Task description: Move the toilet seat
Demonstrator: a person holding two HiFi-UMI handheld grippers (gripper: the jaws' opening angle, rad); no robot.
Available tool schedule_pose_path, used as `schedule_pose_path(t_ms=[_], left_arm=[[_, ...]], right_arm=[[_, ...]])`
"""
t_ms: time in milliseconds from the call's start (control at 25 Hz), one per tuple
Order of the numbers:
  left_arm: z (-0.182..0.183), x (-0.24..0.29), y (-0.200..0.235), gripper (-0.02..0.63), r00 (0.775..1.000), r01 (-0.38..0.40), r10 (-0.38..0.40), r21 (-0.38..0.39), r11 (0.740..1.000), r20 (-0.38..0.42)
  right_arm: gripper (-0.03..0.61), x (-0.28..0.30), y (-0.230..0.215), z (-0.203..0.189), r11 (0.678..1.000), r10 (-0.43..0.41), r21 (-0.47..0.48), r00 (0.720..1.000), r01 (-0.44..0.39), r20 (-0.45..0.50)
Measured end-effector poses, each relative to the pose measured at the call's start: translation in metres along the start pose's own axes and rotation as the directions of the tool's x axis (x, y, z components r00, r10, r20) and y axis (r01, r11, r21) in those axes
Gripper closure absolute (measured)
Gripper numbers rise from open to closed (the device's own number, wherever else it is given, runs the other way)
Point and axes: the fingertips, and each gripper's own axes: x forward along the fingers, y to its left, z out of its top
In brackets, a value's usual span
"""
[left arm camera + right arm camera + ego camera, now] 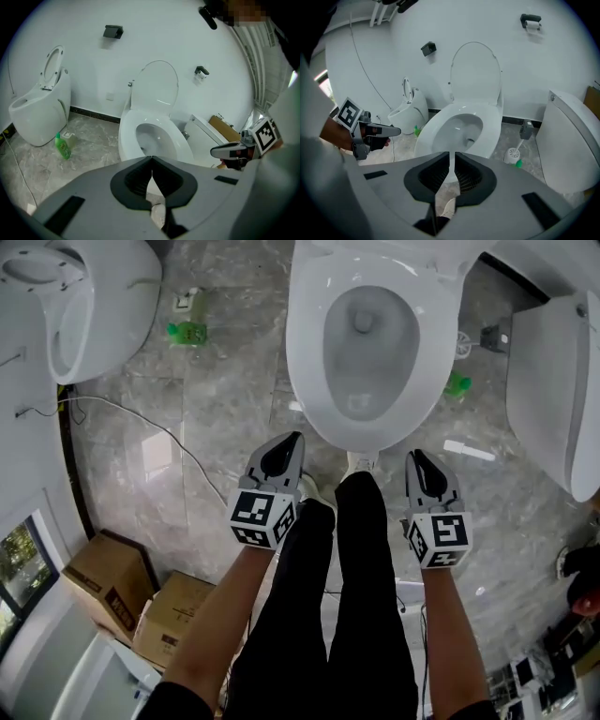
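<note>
The person's legs [352, 615] in black trousers fill the near middle of the head view, with 2 bare forearms on either side of them. The left gripper [292, 442] and the right gripper [416, 459] point toward the far side, each short of the bowl's near edge and touching nothing. The left gripper's jaws are pressed together with nothing between them. The right gripper's show only a thin slit and are likewise empty. Just beyond them stands the toilet [323, 423], and the toilet seat [307, 343] lies flat on its bowl. The lid [155, 86] stands upright against the far white wall. A 2nd toilet [84, 306] stands far left with its seat raised, and a green bottle [187, 332] is on the grey marble floor [225, 409] beside it. A 3rd white fixture [553, 381] stands at the right, with a toilet brush [514, 153] between it and the middle toilet. 2 cardboard boxes [112, 582] sit at the near left.
</note>
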Motion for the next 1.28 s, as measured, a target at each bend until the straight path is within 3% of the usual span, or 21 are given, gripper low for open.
schedule_pose_path(t_ms=[280, 400, 560, 640, 800, 920, 1280], left_arm=[[-0.021, 0.027, 0.011, 0.604, 1.0, -0.002, 0.002, 0.029, 1.0, -0.012], [-0.024, 0.031, 0.015, 0.535, 1.0, -0.002, 0.002, 0.024, 1.0, -0.005], [-0.029, 0.045, 0.016, 0.489, 1.0, 0.004, -0.004, -0.001, 1.0, -0.015], [-0.032, 0.051, 0.015, 0.447, 1.0, 0.023, -0.025, -0.058, 0.998, -0.019], [-0.044, 0.059, 0.016, 0.391, 0.999, 0.024, -0.029, -0.169, 0.985, -0.03], [-0.048, 0.065, 0.015, 0.375, 0.999, 0.011, -0.019, -0.199, 0.98, -0.037], [-0.066, 0.078, 0.015, 0.368, 0.992, -0.017, -0.014, -0.241, 0.97, -0.124]], right_arm=[[0.541, 0.031, -0.028, -0.028, 0.995, -0.023, 0.099, 1.0, 0.023, 0.002], [0.54, 0.043, -0.03, -0.041, 0.988, -0.025, 0.155, 1.0, 0.027, -0.014], [0.407, 0.058, -0.037, -0.046, 0.979, -0.033, 0.2, 0.999, 0.038, -0.029], [0.387, 0.063, -0.04, -0.048, 0.976, -0.046, 0.21, 0.998, 0.052, -0.032], [0.354, 0.074, -0.041, -0.055, 0.933, -0.045, 0.355, 0.997, 0.065, -0.066], [0.344, 0.08, -0.042, -0.055, 0.888, -0.032, 0.456, 0.997, 0.06, -0.069], [0.334, 0.086, -0.046, -0.06, 0.84, -0.001, 0.542, 0.999, 0.025, -0.044]])
